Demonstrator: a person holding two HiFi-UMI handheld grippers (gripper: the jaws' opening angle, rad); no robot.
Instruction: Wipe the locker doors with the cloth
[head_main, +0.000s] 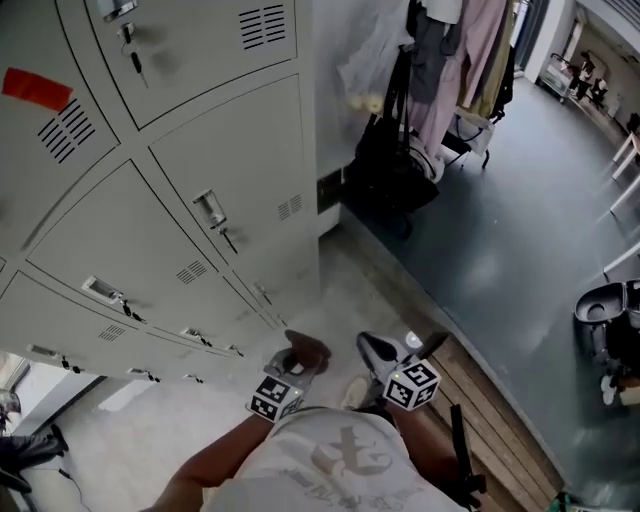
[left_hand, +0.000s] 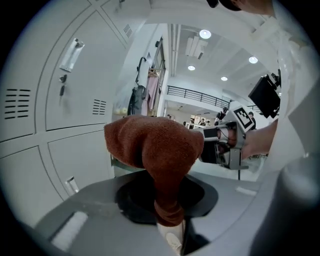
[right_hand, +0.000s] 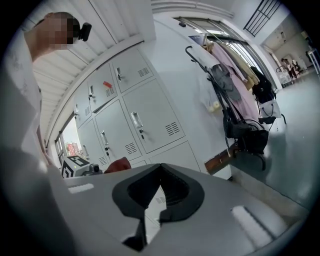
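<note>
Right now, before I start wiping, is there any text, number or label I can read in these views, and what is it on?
No readable text in any view.
Red sticker on a locker door: no lettering can be made out.
Marker cubes: black-and-white square patterns only, no letters.
Print on the person's shirt: too faint and blurred to read.

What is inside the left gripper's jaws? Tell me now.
A brown cloth, pinched by the left gripper and bunched above it. What lies right behind the cloth is covered.
</note>
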